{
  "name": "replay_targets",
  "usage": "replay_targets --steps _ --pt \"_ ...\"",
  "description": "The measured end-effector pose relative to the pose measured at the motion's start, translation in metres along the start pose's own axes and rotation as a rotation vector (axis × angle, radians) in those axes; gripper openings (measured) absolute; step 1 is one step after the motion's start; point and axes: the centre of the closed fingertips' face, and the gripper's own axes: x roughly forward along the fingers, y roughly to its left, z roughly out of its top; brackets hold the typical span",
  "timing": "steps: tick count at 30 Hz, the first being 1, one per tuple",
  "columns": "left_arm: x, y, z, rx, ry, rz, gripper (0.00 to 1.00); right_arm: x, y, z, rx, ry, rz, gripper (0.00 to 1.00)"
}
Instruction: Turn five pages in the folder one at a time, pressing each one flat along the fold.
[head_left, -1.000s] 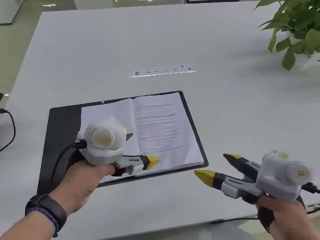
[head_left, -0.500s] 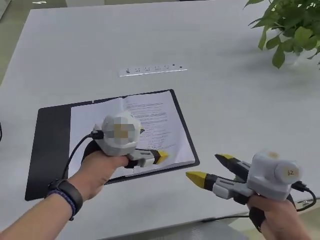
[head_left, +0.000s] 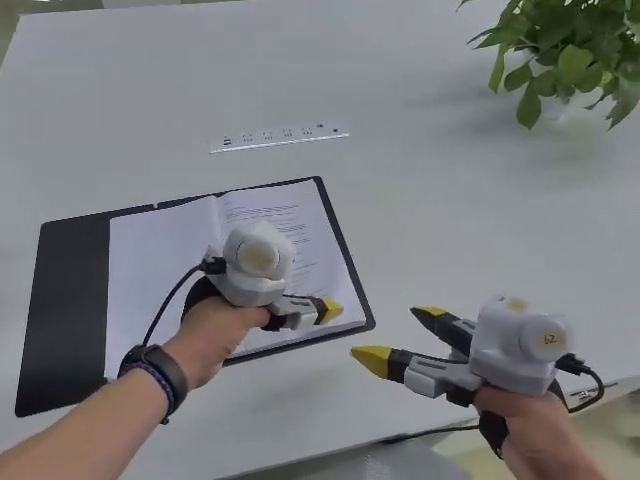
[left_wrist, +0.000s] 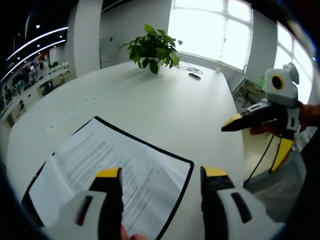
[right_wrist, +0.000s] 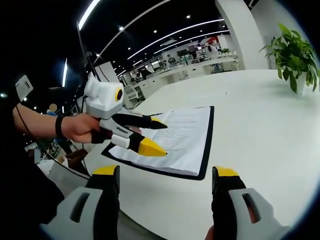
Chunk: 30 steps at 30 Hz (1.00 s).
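Jaws parted on both: left gripper (left_wrist: 160, 174) over folder (head_left: 62, 300) corner; right gripper (head_left: 393, 334) beside folder, empty.

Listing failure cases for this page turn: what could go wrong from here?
1. The left gripper hangs open over the right page near its lower edge; it might pinch several sheets.
2. The right gripper hovers off the folder, which lies near the front edge of the table; pulling a page could slide it.
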Motion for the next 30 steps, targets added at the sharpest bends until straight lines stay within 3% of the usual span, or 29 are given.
replay_targets --steps 10,23,27,30 --pt "0.032 0.010 -0.016 -0.022 0.062 0.047 0.61 0.001 -0.008 -0.003 0.019 0.010 0.002 0.74" --pt "0.053 0.009 -0.027 -0.034 0.112 0.057 0.68 0.006 -0.013 -0.004 0.029 0.026 0.009 0.73" --pt "0.053 0.013 -0.041 0.047 0.172 0.096 0.72 0.006 -0.016 -0.008 0.037 0.030 0.008 0.72" --pt "0.054 0.012 -0.041 0.048 0.159 0.095 0.72 0.006 -0.017 -0.010 0.046 0.029 0.005 0.72"
